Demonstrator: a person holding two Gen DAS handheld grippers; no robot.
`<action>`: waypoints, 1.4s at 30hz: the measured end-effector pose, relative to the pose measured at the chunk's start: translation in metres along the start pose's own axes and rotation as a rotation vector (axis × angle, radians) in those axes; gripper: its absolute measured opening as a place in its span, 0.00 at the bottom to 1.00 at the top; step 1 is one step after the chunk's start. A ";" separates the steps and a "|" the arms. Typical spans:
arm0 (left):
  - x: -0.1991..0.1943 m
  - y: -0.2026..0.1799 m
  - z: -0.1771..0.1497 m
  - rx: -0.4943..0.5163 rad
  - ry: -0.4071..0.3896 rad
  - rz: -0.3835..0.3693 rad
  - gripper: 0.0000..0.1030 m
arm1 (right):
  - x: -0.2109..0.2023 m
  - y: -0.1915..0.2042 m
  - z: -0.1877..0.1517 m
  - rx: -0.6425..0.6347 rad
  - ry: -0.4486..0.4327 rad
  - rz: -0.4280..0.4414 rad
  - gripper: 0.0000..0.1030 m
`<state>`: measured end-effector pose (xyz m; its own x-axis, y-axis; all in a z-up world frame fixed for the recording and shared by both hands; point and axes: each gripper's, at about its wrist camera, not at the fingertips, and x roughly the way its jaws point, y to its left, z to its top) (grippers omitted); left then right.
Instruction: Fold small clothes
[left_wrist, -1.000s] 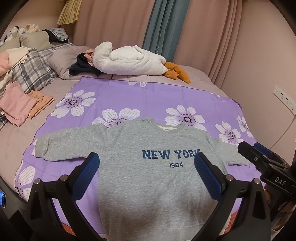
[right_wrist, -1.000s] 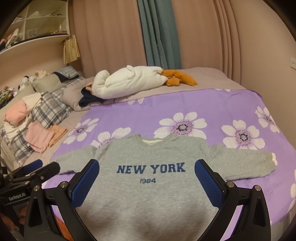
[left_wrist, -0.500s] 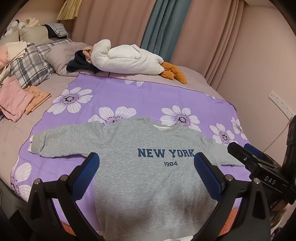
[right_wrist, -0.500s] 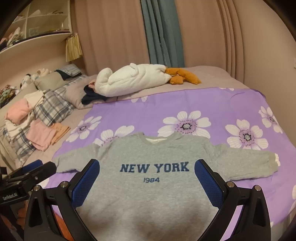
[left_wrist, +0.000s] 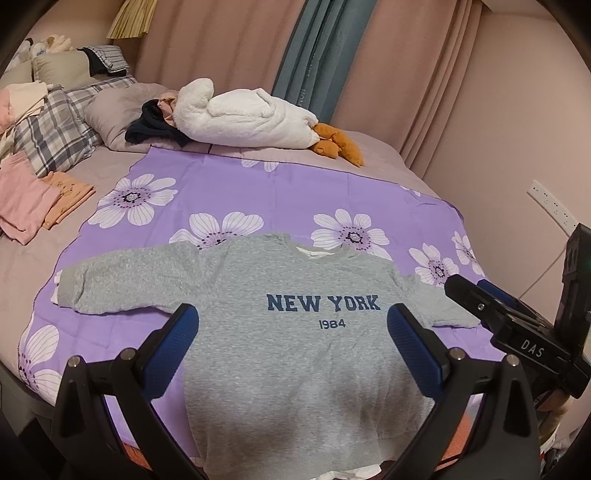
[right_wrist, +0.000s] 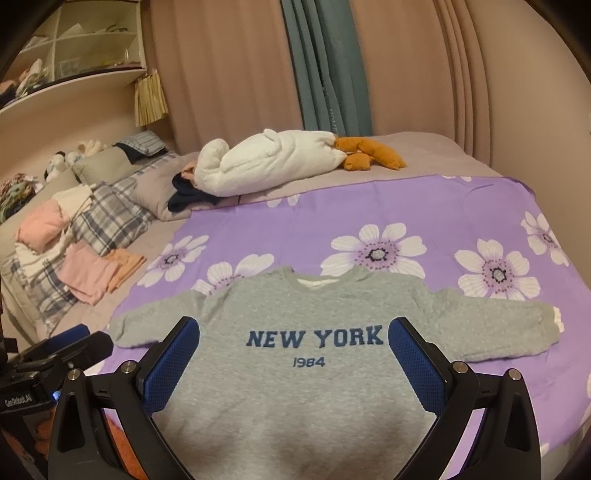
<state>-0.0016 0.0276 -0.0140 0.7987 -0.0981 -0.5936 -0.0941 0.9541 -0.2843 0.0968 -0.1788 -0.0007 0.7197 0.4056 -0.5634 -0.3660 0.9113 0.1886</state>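
Observation:
A small grey sweatshirt (left_wrist: 295, 354) (right_wrist: 303, 391) printed NEW YORK 1984 lies flat, front up, on a purple flowered sheet (left_wrist: 280, 192) (right_wrist: 406, 214), both sleeves spread sideways. My left gripper (left_wrist: 291, 332) hovers open above its chest, nothing between the blue pads. My right gripper (right_wrist: 293, 343) is likewise open over the lettering. In the left wrist view the right gripper's (left_wrist: 480, 299) tip reaches in over the end of the right sleeve. In the right wrist view the left gripper's (right_wrist: 70, 343) tip shows beside the left sleeve.
Folded pink and orange clothes (left_wrist: 33, 203) (right_wrist: 99, 269) lie at the left on the bed. Plaid pillows (left_wrist: 51, 129), a white plush goose (left_wrist: 243, 118) (right_wrist: 273, 162) and dark clothes sit at the head. Curtains (right_wrist: 325, 66) and a wall with a socket strip (left_wrist: 550, 203) stand close on the right.
Both grippers have pulled back and risen slightly, so the sweatshirt sits a little lower and further in view. The sweatshirt itself has not moved. Both stay open.

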 end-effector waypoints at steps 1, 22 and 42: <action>0.000 0.000 0.000 0.000 0.001 -0.004 0.99 | 0.000 0.000 0.000 0.003 0.001 0.002 0.99; 0.008 0.002 0.001 -0.017 0.034 -0.015 0.99 | -0.002 -0.010 0.002 0.044 -0.004 0.011 0.99; 0.056 0.001 -0.011 -0.017 0.161 0.001 0.98 | -0.024 -0.069 0.005 0.201 -0.049 -0.013 0.99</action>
<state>0.0367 0.0204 -0.0557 0.6934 -0.1428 -0.7063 -0.1055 0.9495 -0.2956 0.1075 -0.2515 0.0036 0.7533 0.3919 -0.5281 -0.2347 0.9103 0.3408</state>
